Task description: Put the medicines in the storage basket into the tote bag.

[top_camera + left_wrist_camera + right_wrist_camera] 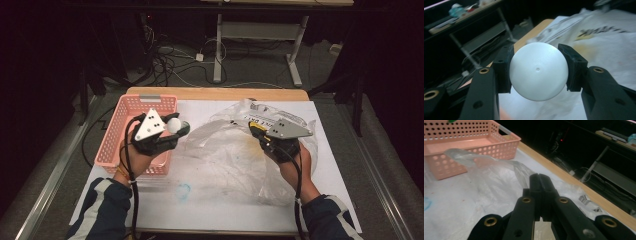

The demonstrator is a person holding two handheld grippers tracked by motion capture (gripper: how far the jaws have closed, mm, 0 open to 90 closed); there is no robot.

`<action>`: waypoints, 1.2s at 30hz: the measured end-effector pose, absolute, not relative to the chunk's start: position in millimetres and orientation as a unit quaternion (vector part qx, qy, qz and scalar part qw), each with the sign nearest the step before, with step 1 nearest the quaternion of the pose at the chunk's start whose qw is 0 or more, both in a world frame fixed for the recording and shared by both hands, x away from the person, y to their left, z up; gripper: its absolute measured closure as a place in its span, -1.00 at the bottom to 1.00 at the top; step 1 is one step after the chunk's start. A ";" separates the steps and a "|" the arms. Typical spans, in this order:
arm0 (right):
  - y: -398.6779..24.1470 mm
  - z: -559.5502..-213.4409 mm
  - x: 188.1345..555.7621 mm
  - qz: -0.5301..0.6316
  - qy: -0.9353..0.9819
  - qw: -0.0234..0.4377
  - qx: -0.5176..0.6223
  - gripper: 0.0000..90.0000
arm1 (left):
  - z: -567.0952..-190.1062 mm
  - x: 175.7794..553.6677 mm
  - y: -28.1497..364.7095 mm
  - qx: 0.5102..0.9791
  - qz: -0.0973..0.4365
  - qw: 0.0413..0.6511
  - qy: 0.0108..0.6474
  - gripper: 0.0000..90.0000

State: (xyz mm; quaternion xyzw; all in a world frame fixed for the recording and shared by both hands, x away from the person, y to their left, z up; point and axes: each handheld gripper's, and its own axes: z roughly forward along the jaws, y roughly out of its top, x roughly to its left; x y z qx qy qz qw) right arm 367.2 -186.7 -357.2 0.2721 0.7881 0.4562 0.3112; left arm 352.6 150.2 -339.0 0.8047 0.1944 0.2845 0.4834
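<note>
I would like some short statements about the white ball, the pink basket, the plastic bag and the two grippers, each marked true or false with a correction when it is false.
1. The left gripper holds a white ball between its jaws. True.
2. The white ball lies on the floor of the pink basket. False: it is gripped, raised above the basket's right rim.
3. The right gripper has its jaws wide open. False: they are pressed together, apparently pinching the edge of the clear plastic bag.
4. The plastic bag lies on the table to the right of the basket. True.
5. The basket is blue. False: it is pink, with perforated walls.
</note>
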 end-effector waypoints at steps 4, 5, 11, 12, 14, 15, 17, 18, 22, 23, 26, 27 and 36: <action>-187.6 -359.6 371.5 0.456 0.785 0.309 0.285 1.00 | -340.3 340.0 118.6 0.818 0.273 0.484 0.146 0.06; -187.4 -360.7 372.1 0.455 0.784 0.309 0.286 1.00 | -341.9 337.9 111.1 0.820 0.273 0.484 0.136 0.06; -185.4 -362.5 370.0 0.458 0.786 0.301 0.287 1.00 | -358.7 342.7 74.2 0.835 0.237 0.483 0.110 0.06; -185.0 -362.4 369.3 0.457 0.786 0.301 0.286 1.00 | -362.8 343.5 67.9 0.839 0.237 0.479 0.106 0.06; -185.0 -361.8 368.0 0.460 0.787 0.300 0.283 1.00 | -370.6 344.2 55.9 0.847 0.231 0.470 0.097 0.06; -185.1 -361.4 367.6 0.460 0.786 0.300 0.283 1.00 | -374.7 344.2 50.6 0.850 0.224 0.468 0.094 0.06; -186.0 -360.5 367.1 0.463 0.785 0.299 0.284 1.00 | -383.6 343.6 39.1 0.859 0.223 0.454 0.085 0.06; -186.6 -360.0 367.0 0.463 0.785 0.299 0.283 1.00 | -388.2 344.3 33.7 0.864 0.219 0.446 0.081 0.06; -187.9 -358.0 365.9 0.465 0.784 0.299 0.283 1.00 | -408.7 355.1 13.5 0.880 0.211 0.418 0.080 0.06; -188.5 -357.1 365.6 0.464 0.784 0.300 0.283 1.00 | -414.1 358.8 8.7 0.883 0.212 0.410 0.081 0.06; -191.7 -354.2 363.4 0.465 0.782 0.301 0.285 1.00 | -429.9 371.6 -3.2 0.894 0.198 0.391 0.093 0.06; -192.3 -353.9 363.0 0.467 0.782 0.300 0.285 1.00 | -434.6 375.2 -6.5 0.896 0.195 0.387 0.099 0.06; -190.5 -356.6 362.8 0.459 0.791 0.293 0.280 1.00 | -456.7 391.4 -22.8 0.905 0.197 0.352 0.134 0.05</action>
